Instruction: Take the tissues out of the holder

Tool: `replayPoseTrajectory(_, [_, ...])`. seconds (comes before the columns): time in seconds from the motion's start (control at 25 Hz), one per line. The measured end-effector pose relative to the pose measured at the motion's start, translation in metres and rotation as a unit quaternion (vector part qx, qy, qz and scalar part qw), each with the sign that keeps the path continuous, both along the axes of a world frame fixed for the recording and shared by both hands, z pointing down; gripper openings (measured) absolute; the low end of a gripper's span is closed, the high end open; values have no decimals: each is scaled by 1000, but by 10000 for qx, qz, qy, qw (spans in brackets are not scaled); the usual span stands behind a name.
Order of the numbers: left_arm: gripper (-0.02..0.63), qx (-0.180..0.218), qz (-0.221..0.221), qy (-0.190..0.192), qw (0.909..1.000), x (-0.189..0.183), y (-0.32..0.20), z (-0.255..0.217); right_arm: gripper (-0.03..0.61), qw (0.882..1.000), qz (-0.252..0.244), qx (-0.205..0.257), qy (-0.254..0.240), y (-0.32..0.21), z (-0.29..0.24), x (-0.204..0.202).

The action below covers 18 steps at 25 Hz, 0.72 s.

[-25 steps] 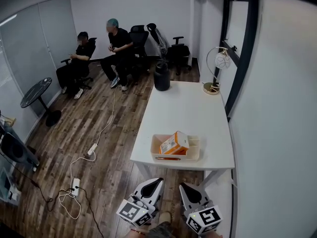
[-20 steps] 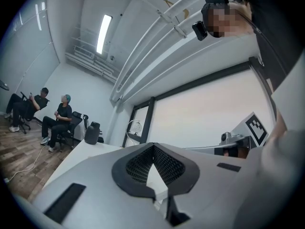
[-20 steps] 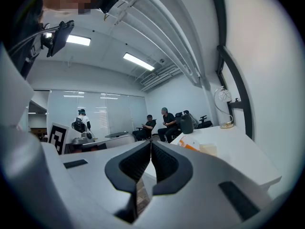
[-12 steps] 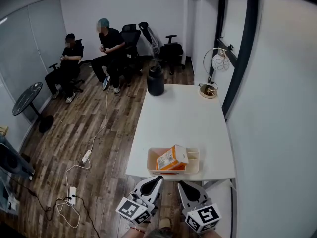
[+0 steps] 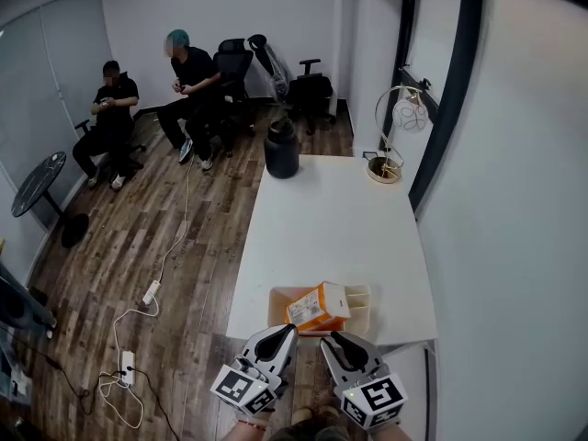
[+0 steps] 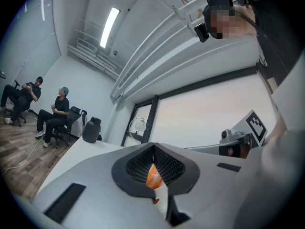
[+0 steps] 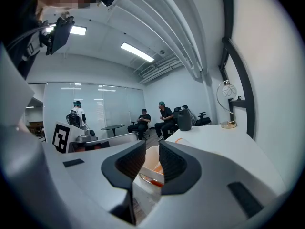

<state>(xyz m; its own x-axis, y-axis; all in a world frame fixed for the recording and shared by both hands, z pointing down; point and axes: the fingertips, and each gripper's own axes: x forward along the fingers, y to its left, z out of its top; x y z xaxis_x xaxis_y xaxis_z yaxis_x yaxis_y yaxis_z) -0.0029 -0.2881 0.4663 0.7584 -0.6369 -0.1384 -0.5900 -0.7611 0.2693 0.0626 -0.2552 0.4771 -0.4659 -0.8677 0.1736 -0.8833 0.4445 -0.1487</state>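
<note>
Table (image 5: 322, 219): white and rectangular, on a dark wood-plank floor.
Holder (image 5: 359, 291): a cream open bin at the table's near edge, about midway along it.
Tissues (image 5: 320, 307): an orange pack lying tilted in the holder, with its upper end above the rim. Its print is too small to read.
Left gripper (image 5: 281, 336): just short of the holder's near wall, on the left. In the left gripper view (image 6: 153, 148) its jaw tips meet with nothing between them. A sliver of the orange pack (image 6: 153, 174) shows past them.
Right gripper (image 5: 333, 340): beside the left one, also just off the near edge. In the right gripper view (image 7: 152, 148) its jaws stand narrowly apart and have just been opening. They grip nothing, and the holder's pale wall (image 7: 151, 160) shows through the gap.
Marker cubes: one on each gripper, left (image 5: 241, 389) and right (image 5: 374, 398), with black-and-white square codes and no legible words.
Black jug (image 5: 281, 149): at the far left corner.
Gold hoop stand (image 5: 390, 136): at the far right corner.
People: two seated on office chairs (image 5: 110, 118) (image 5: 188, 81), well apart from the table.
</note>
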Motion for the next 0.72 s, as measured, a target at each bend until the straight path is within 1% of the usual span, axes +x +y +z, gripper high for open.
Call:
replayPoseTrajectory(0.12, [6, -30, -101, 64, 9999, 0, -11, 3, 103, 9998, 78, 115, 168, -15, -4, 0])
replayPoseTrajectory(0.2, [6, -58, -180, 97, 9998, 0, -17, 5, 146, 9995, 149, 141, 254, -26, -4, 3])
replayPoseTrajectory(0.24, [6, -68, -218, 107, 9997, 0, -20, 6, 184, 9994, 165, 123, 276, -31, -2, 5])
replayPoseTrajectory(0.32, [6, -69, -281, 120, 9995, 0, -24, 8, 229, 9994, 210, 48, 280, -41, 3, 9])
replayPoseTrajectory(0.44, [6, -71, -354, 105, 9993, 1, -29, 12, 302, 9986, 411, -136, 304, -54, 15, 20])
replayPoseTrajectory(0.56, [6, -53, -416, -1, 9991, 2, -33, 18, 338, 9970, 556, -431, 318, -65, 30, 29])
replayPoseTrajectory(0.72, [6, -62, -469, -68, 9989, -1, -34, 24, 360, 9951, 611, -687, 352, -77, 47, 33])
